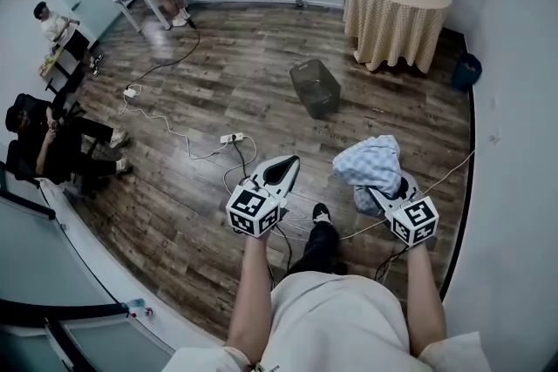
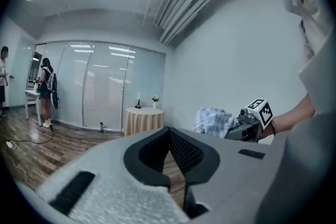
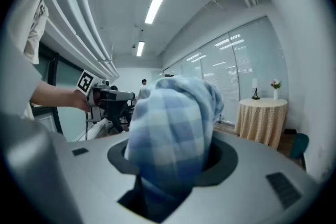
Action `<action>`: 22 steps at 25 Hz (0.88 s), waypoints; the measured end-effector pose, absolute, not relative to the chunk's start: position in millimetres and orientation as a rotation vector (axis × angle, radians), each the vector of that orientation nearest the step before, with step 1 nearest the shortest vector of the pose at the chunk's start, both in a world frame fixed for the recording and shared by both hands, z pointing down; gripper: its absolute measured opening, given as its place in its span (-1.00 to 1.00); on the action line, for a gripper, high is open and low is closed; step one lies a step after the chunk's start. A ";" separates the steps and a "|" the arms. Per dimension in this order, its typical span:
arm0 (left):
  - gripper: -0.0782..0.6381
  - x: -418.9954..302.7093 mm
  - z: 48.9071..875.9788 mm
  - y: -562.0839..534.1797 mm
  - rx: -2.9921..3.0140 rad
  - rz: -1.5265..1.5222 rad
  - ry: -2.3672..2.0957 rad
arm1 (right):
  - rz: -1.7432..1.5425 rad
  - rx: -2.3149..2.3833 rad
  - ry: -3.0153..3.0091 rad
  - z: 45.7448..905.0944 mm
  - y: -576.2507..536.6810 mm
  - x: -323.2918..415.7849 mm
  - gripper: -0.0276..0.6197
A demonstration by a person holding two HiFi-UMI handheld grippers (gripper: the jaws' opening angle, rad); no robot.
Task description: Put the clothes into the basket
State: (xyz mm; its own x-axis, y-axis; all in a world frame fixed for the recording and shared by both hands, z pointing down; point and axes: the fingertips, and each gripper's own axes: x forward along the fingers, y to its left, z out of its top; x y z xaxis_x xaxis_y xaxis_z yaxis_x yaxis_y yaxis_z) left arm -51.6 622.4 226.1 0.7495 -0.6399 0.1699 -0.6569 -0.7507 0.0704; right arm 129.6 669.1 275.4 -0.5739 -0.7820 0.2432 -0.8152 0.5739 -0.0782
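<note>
My right gripper (image 1: 381,189) is shut on a blue-and-white checked cloth (image 1: 370,163), held up in the air at the right. In the right gripper view the bunched cloth (image 3: 170,128) fills the space between the jaws and hides the fingertips. My left gripper (image 1: 281,170) is beside it at the same height, with its jaws together and nothing in them (image 2: 169,131). From the left gripper view the cloth (image 2: 212,120) shows off to the right. A dark mesh basket (image 1: 315,88) stands on the wooden floor farther ahead, between the two grippers and apart from both.
A round table (image 1: 397,9) with a beige cover, a lamp and flowers stands at the back right. White cables and a power strip (image 1: 230,138) lie on the floor ahead left. People sit and stand along the left wall. A white wall runs close on the right.
</note>
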 end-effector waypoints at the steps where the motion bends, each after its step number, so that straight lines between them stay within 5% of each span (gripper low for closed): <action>1: -0.75 -49.2 225.6 621.6 2.822 0.208 -1.053 | 0.273 1.344 -2.627 275.8 667.1 130.9 -0.23; 22: -0.75 -2.9 238.0 494.0 2.875 0.245 -0.928 | 0.252 1.332 -2.730 249.3 526.4 135.2 -0.23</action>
